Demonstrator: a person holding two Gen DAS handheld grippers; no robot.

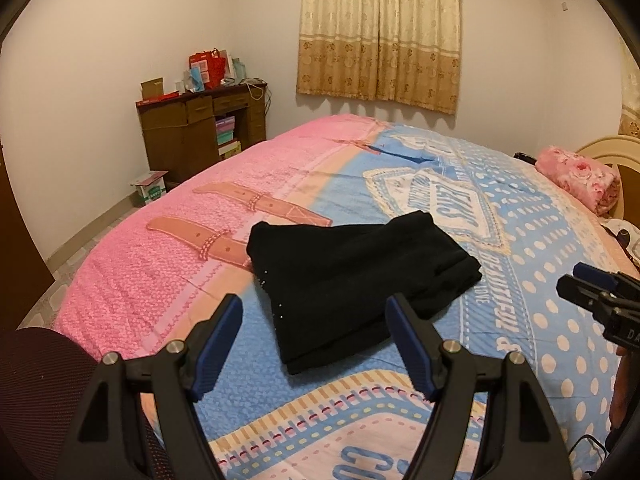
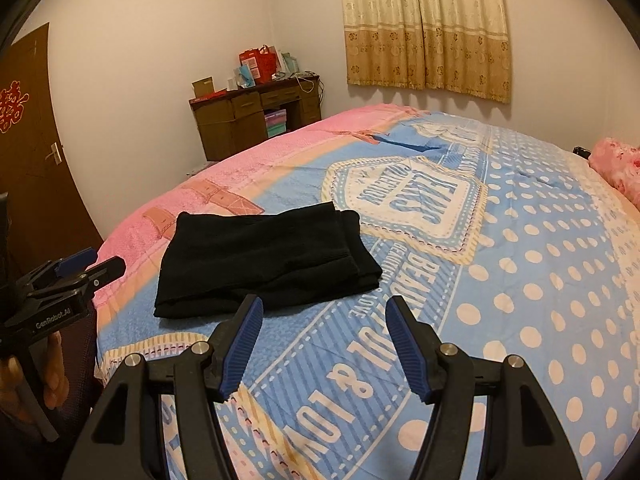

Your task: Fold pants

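Pants folded, both tongs clear — fold looks finished.

Black pants (image 1: 360, 280) lie as a compact, layered rectangle on the bedspread (image 1: 520, 280), at 12 o'clock from the left gripper (image 1: 314, 344) and 11 o'clock from the right gripper (image 2: 322, 344). Both sets of jaws stand apart, nothing between them — neither touches cloth. Left to do, by my reading: little, perhaps squaring the edges.

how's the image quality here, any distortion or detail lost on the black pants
Left wrist view: strong fisheye bend, the bed bulges, dark corners; the folded black pants read as a near-flat dark mass, folds barely visible. Right wrist view: same curving and dark corners, warm dim room light, the pants again underexposed.
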